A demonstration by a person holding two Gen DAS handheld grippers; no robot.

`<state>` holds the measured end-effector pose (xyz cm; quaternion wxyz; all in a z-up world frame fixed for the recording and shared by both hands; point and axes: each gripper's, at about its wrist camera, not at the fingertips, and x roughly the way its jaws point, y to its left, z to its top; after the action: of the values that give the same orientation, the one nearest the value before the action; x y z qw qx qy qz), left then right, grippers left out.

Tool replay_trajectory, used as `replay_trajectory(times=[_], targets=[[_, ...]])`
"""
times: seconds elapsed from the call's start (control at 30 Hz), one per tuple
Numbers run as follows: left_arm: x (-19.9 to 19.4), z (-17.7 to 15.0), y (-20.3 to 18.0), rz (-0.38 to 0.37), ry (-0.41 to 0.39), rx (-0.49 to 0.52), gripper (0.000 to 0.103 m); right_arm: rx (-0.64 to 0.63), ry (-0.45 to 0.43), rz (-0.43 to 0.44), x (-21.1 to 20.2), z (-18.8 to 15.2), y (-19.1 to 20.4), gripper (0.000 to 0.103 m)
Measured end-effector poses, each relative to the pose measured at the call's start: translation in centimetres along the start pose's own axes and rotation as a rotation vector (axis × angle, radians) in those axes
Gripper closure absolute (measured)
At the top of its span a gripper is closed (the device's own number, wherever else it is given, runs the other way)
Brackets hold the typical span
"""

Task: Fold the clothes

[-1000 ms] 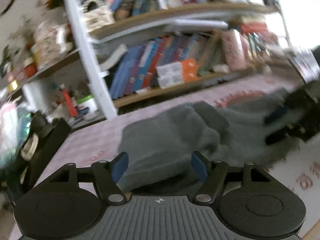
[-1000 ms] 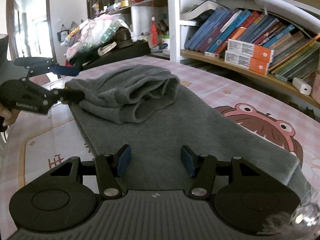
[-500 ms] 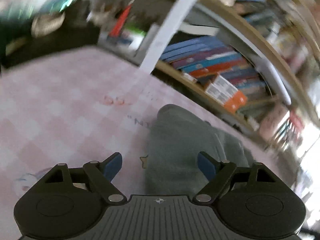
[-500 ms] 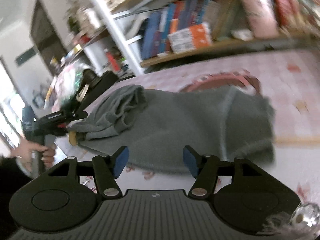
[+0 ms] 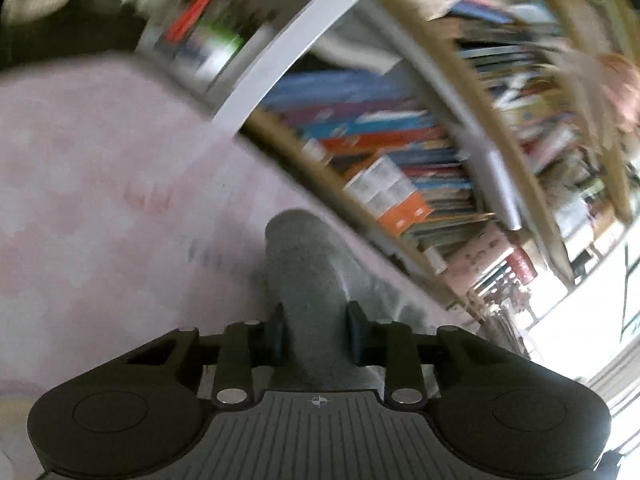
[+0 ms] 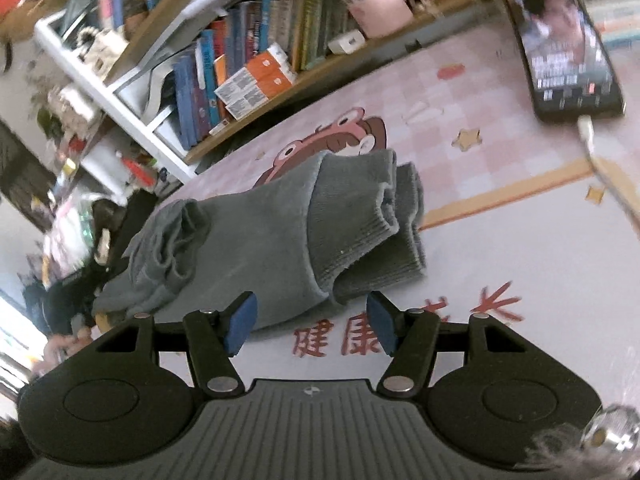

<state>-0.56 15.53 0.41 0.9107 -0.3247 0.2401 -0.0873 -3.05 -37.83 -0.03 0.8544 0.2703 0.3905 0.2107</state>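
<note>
Two grippers in frame, one grey garment point(image 6: 256, 236) on the desk point(image 6: 520, 264), which has a pink checked cover with a cartoon print and red characters. Left gripper point(image 5: 318, 330): fingers drawn in tight, pinching a fold of the garment point(image 5: 308, 280); cloth fills the gap between the pads and runs forward from them as a rounded grey ridge, its far end resting on the desk. Left view is heavily motion-blurred, so cloth detail past the pads is unclear. Right gripper point(image 6: 310, 324): fingers spread wide, blue pads visible, nothing between them. It sits just short of the garment's near edge, not touching; left pad close to the grey hem, right pad over the red characters. Garment lies folded over itself: two ribbed cuff ends point(image 6: 372, 216) stacked at the right end, pointing toward a phone point(image 6: 568, 40) lying well apart at the far right of the desk with a cable plugged in. Bunched, wrinkled cloth at the garment's left end, near where the left gripper point(image 6: 68, 300) shows dark and blurred at the desk edge. Bookshelf point(image 6: 256, 68) behind the desk, packed with books and orange-white boxes.
</note>
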Motion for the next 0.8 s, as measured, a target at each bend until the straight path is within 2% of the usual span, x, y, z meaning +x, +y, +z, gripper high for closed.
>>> replay_trajectory(times=[0.1, 0.2, 0.27, 0.37, 0.43, 0.5, 0.57, 0.63, 0.7, 0.8], targets=[[-1.0, 1.0, -0.5, 0.04, -0.052, 0.046, 0.075, 0.061, 0.0, 0.032, 1.1, 0.2, 0.1, 0.044], [-0.8, 1.5, 0.7, 0.139, -0.011, 0.053, 0.074, 0.113, -0.001, 0.052, 2.1, 0.4, 0.5, 0.044], [-0.8, 1.7, 1.6, 0.164, 0.013, 0.048, 0.064, 0.126, -0.001, 0.052, 2.6, 0.7, 0.7, 0.044], [-2.4, 1.6, 1.1, 0.209, -0.078, 0.125, 0.061, 0.136, -0.001, 0.042, 3.1, 1.0, 0.9, 0.044], [-3.7, 1.2, -0.3, 0.238, -0.163, 0.215, 0.053, 0.142, -0.003, 0.036, 3.3, 1.1, 1.0, 0.044], [-4.4, 0.7, -1.9, 0.189, -0.18, 0.278, 0.048, 0.152, -0.005, 0.032, 3.5, 1.3, 1.0, 0.044], [-4.3, -0.5, -3.7, 0.131, -0.148, 0.333, 0.03, 0.173, -0.005, 0.029, 3.8, 1.5, 0.9, 0.044], [-3.6, -2.0, -5.4, 0.112, -0.117, 0.398, 0.022, 0.198, -0.003, 0.023, 4.1, 1.8, 0.9, 0.044], [-2.8, -3.4, -6.4, 0.109, -0.095, 0.456, 0.022, 0.217, -0.003, 0.001, 4.3, 2.1, 1.1, 0.045], [-1.8, -4.5, -6.6, 0.112, -0.051, 0.478, 0.02, 0.23, -0.005, -0.028, 4.5, 2.3, 1.4, 0.046]])
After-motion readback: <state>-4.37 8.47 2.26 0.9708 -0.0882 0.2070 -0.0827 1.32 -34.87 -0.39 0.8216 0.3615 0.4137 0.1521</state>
